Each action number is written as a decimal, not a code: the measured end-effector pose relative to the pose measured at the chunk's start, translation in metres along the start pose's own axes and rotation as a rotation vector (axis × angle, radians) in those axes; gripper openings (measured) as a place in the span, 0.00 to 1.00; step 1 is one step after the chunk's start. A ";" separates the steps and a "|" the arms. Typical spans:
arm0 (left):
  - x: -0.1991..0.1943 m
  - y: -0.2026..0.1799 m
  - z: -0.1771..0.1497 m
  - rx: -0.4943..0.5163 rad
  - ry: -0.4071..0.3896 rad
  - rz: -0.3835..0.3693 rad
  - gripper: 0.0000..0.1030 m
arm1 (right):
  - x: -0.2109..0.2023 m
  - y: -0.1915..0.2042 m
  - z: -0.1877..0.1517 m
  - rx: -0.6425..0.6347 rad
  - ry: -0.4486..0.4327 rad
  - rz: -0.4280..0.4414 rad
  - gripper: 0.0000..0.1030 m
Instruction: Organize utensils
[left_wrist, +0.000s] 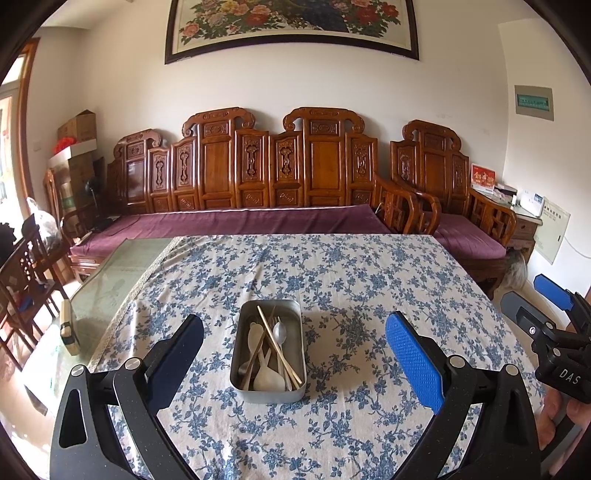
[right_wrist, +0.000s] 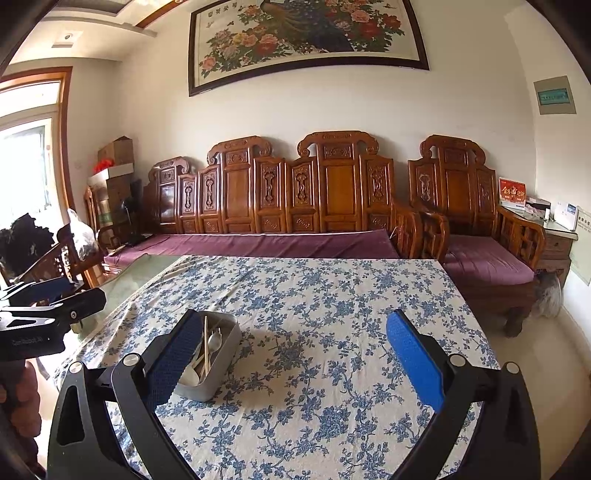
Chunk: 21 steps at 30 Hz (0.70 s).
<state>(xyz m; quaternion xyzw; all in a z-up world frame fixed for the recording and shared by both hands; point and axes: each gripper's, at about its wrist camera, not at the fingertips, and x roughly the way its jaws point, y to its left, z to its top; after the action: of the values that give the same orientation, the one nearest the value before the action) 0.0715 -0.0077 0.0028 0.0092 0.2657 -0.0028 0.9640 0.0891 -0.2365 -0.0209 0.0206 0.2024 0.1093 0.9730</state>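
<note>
Floral tablecloth (left_wrist: 332, 266), carved wooden sofa (left_wrist: 258, 173)

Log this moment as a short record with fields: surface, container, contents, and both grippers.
surface: table under a blue floral tablecloth
container: metal tin, open, no lid seen, standing on the cloth
contents: white spoons, a metal spoon and chopsticks, piled crosswise
left gripper: jaws wide open, tin in line between them, nothing held
right gripper: jaws wide open, over bare cloth to the right of the tin, nothing held
</note>
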 end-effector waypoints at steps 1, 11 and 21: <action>0.000 0.000 0.000 -0.001 0.000 -0.001 0.92 | 0.000 0.000 0.000 0.000 0.000 0.000 0.97; -0.002 -0.002 0.001 0.002 -0.005 -0.002 0.92 | -0.001 0.000 0.001 0.003 0.001 0.002 0.97; -0.003 -0.003 0.002 0.001 -0.008 -0.004 0.92 | -0.001 0.000 0.001 0.003 -0.001 0.001 0.97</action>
<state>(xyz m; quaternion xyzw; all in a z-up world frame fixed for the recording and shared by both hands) 0.0697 -0.0109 0.0057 0.0094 0.2621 -0.0048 0.9650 0.0887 -0.2364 -0.0201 0.0221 0.2019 0.1096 0.9730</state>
